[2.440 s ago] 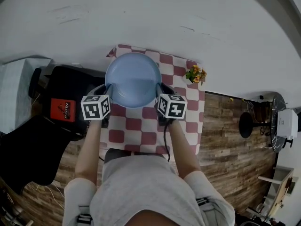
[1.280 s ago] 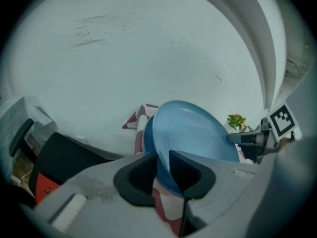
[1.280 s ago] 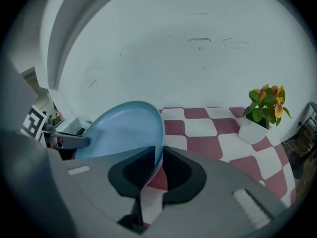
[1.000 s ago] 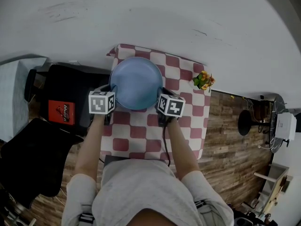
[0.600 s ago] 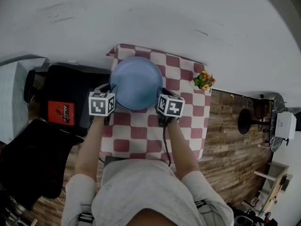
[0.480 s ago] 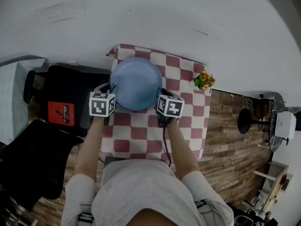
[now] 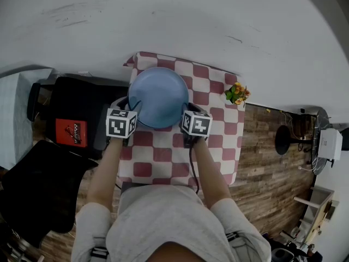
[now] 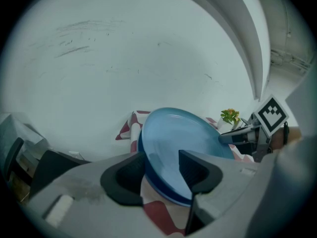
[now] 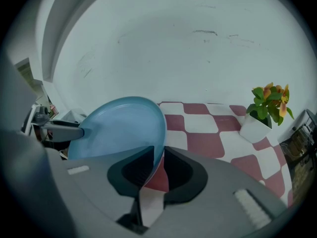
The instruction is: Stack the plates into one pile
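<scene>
A light blue plate [image 7: 158, 96] lies on a darker blue plate [image 8: 172, 199] at the far left of the red-and-white checked table [image 7: 174, 157]. My left gripper [image 7: 132, 105] is at the plate's left rim. Its jaws have just been opening and stand wide around the rim [image 8: 161, 167], clear of it. My right gripper [image 7: 185, 109] is at the right rim. Its jaws have also just been opening, and the rim sits in their narrow gap [image 9: 158, 165] with red cloth showing beside it.
A small potted plant [image 7: 236, 93] with orange flowers stands at the table's far right corner. A black case [image 7: 71, 119] with a red label sits left of the table. A white wall runs behind it, and wooden floor lies to the right.
The plate has come down from a raised position onto the lower plate. The left gripper's cube has rolled and shifted slightly right. The right gripper has stayed put.
</scene>
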Action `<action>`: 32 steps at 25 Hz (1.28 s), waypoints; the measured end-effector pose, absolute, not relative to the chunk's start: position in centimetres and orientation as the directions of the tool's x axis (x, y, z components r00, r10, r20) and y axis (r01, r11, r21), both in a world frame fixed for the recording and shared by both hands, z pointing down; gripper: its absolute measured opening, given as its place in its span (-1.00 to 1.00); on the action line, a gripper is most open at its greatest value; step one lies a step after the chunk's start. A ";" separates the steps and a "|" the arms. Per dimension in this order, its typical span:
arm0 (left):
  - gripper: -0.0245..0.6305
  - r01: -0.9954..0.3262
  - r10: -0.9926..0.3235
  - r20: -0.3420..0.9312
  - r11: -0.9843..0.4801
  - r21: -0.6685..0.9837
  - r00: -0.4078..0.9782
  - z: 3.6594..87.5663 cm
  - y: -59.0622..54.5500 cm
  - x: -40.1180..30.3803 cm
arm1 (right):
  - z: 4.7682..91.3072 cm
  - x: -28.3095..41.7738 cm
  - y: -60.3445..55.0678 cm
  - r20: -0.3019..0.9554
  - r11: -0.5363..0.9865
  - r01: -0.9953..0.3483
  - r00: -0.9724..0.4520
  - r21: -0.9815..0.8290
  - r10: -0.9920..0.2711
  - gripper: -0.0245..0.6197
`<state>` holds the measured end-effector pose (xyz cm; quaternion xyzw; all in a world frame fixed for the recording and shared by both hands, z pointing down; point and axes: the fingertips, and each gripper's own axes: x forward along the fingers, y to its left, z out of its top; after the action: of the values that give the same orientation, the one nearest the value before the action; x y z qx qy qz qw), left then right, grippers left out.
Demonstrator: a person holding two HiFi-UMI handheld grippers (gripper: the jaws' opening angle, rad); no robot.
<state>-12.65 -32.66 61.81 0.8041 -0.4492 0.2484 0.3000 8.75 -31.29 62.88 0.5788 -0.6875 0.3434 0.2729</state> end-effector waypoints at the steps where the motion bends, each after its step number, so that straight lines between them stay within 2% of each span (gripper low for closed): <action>1: -0.25 -0.869 -0.573 0.666 -0.419 0.262 0.477 61.8 -32.6 -12.6 | 62.9 8.7 -31.3 0.775 0.095 -0.985 -0.174 -0.147 -0.607 -0.71; 11: -0.02 -0.859 -0.576 0.654 -0.446 0.250 0.489 61.7 -32.4 -12.2 | 62.9 8.6 -31.1 0.775 0.093 -0.990 -0.140 -0.106 -0.616 -0.70; 13: 0.10 -0.874 -0.602 0.650 -0.431 0.224 0.463 61.5 -32.7 -12.9 | 62.9 8.6 -31.2 0.774 0.095 -0.991 -0.137 -0.099 -0.618 -0.70; 19: 0.09 -0.882 -0.611 0.645 -0.402 0.247 0.459 61.4 -32.6 -14.1 | 63.4 8.5 -31.3 0.779 0.100 -0.990 -0.138 -0.096 -0.611 -0.70; 24: -0.19 -0.878 -0.624 0.626 -0.410 0.247 0.467 60.8 -32.1 -14.0 | 63.3 8.4 -31.3 0.774 0.123 -0.990 -0.136 -0.075 -0.618 -0.68; 28: -0.65 -0.884 -0.667 0.587 -0.408 0.226 0.458 59.3 -32.1 -14.3 | 61.5 8.1 -31.5 0.722 0.137 -0.988 -0.149 -0.076 -0.676 -0.70; 30: -0.91 -0.887 -0.692 0.560 -0.403 0.223 0.455 58.3 -31.9 -14.3 | 60.4 7.8 -31.3 0.696 0.158 -0.985 -0.164 -0.073 -0.699 -0.80; 31: -0.91 -0.887 -0.703 0.544 -0.404 0.224 0.457 57.7 -31.8 -14.2 | 59.8 7.7 -31.2 0.682 0.171 -0.983 -0.172 -0.070 -0.711 -0.92; 32: -0.91 -0.886 -0.714 0.528 -0.407 0.222 0.460 57.1 -31.6 -14.1 | 59.1 7.6 -31.0 0.667 0.186 -0.980 -0.185 -0.071 -0.722 -0.92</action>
<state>-14.06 -31.62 57.11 0.8197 -0.4879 0.1782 0.2414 7.62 -31.03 59.15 0.5855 -0.7268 0.2538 0.2541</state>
